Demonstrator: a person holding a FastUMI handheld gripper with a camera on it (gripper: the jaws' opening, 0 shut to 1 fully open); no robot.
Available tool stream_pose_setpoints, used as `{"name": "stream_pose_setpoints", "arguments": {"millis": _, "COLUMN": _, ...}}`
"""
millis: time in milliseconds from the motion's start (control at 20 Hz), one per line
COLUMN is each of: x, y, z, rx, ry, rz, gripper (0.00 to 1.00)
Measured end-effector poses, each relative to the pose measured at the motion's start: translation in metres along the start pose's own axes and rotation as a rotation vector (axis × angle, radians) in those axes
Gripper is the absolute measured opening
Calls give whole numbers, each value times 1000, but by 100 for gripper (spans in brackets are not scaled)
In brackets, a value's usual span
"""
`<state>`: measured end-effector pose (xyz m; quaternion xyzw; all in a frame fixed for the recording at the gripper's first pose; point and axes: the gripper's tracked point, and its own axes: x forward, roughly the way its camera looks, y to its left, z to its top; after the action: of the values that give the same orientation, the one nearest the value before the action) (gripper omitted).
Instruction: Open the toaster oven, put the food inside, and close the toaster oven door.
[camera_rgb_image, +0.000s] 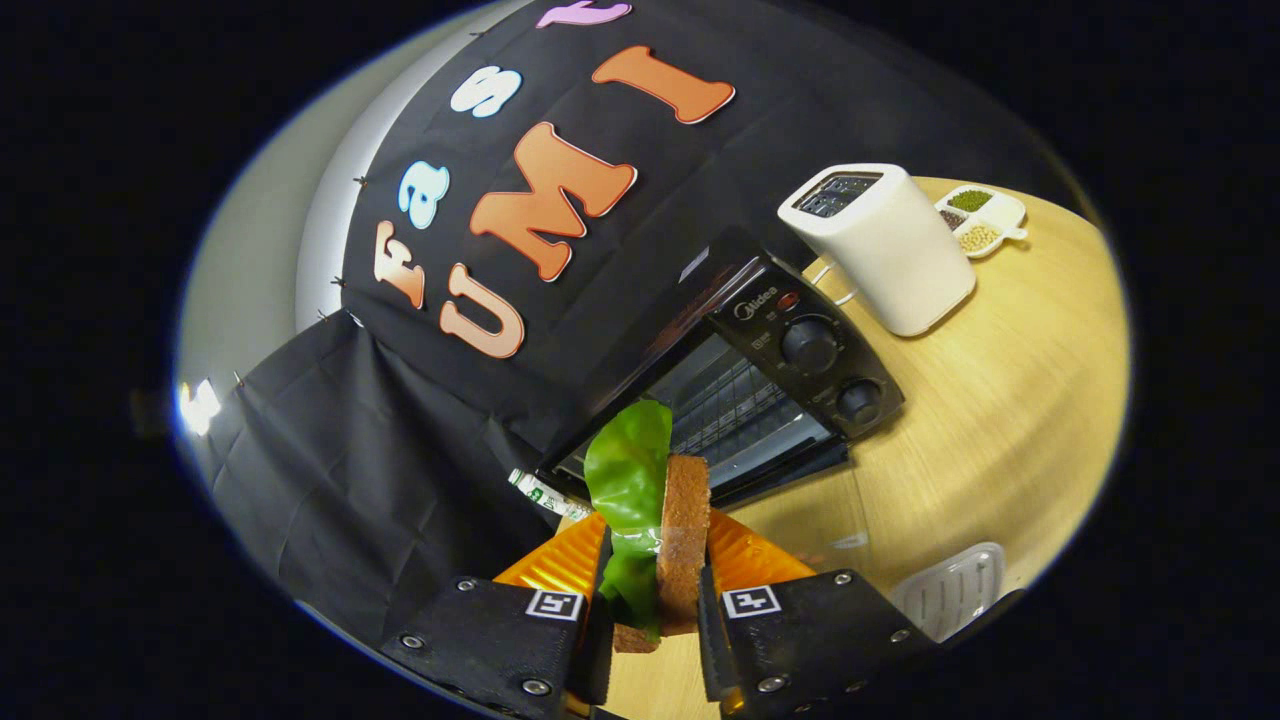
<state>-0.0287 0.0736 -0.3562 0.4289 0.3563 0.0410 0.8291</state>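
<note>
Black cloth wall (330, 480): hung behind the toaster oven, at the far left.
Gripper (655, 600): fingers were closed on the food, one pressing each side.
Food (655, 520): brown bread slice with a green lettuce leaf, held upright on edge between the fingers, just in front of the oven opening.
Toaster oven (760, 380): black, door down and open, wire rack visible inside, two knobs on its panel.
Table (1000, 420): light wood, bearing the oven.
Toaster (885, 245): white, stood just beyond the oven.
Divided dish (985, 220): white, held beans and grains, behind the toaster.
Tray (955, 590): white, ribbed, lay beside the fingers.
</note>
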Motion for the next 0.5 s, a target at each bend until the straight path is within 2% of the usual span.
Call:
{"name": "stream_pose_setpoints", "arguments": {"millis": 150, "x": 28, "y": -1, "z": -2, "rx": 28, "ry": -23, "rz": -26, "gripper": 36}}
{"name": "stream_pose_setpoints", "arguments": {"millis": 500, "x": 78, "y": -12, "z": 9, "rx": 143, "ry": -65, "rz": -19, "gripper": 36}}
